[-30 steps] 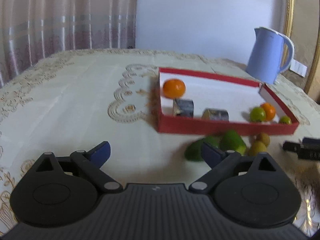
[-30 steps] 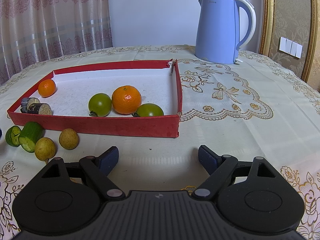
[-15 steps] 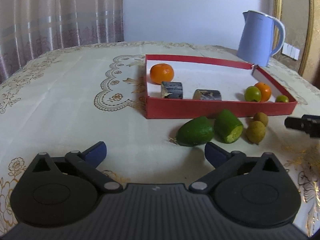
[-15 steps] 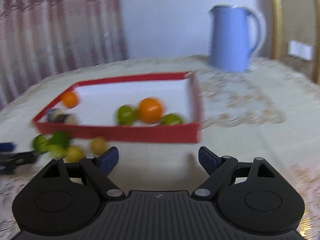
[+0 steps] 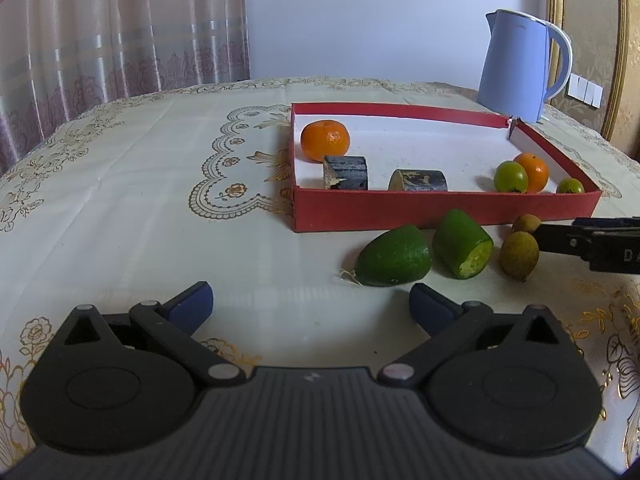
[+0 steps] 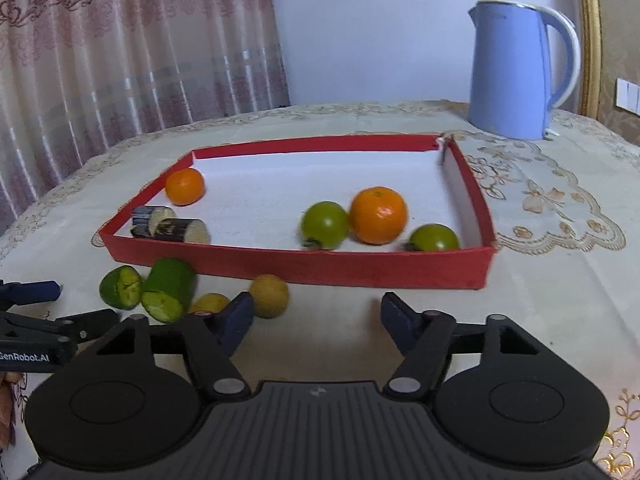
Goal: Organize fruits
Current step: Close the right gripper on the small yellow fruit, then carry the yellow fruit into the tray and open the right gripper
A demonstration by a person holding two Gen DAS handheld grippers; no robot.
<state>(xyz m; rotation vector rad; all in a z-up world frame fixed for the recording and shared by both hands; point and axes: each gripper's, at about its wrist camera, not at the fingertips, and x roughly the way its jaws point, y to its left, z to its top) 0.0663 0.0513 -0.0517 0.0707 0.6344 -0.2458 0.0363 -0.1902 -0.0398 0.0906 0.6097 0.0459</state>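
One red tray (image 6: 320, 270) at twelve o'clock held two oranges (image 6: 378, 215), two green tomatoes (image 6: 324, 224), two dark cut pieces (image 6: 176, 229), blue kettle (image 6: 516, 68) behind, two green halves (image 5: 394, 256) and two longans (image 5: 519, 255) outside, left gripper (image 5: 310, 306) wide open and empty, right gripper (image 6: 316, 318) closing, nothing gripped.

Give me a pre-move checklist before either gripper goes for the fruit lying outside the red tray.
1. Left gripper open, nothing between jaws: ok.
2. Right gripper empty, jaws just closing partway, gap remaining: ok.
3. Two green cut pieces and two small brown fruits outside red tray: not ok.
4. Bare tray floor for more fruit: ok.
5. Kettle away from tray: ok.
6. Right gripper clear of brown fruits: cannot tell.
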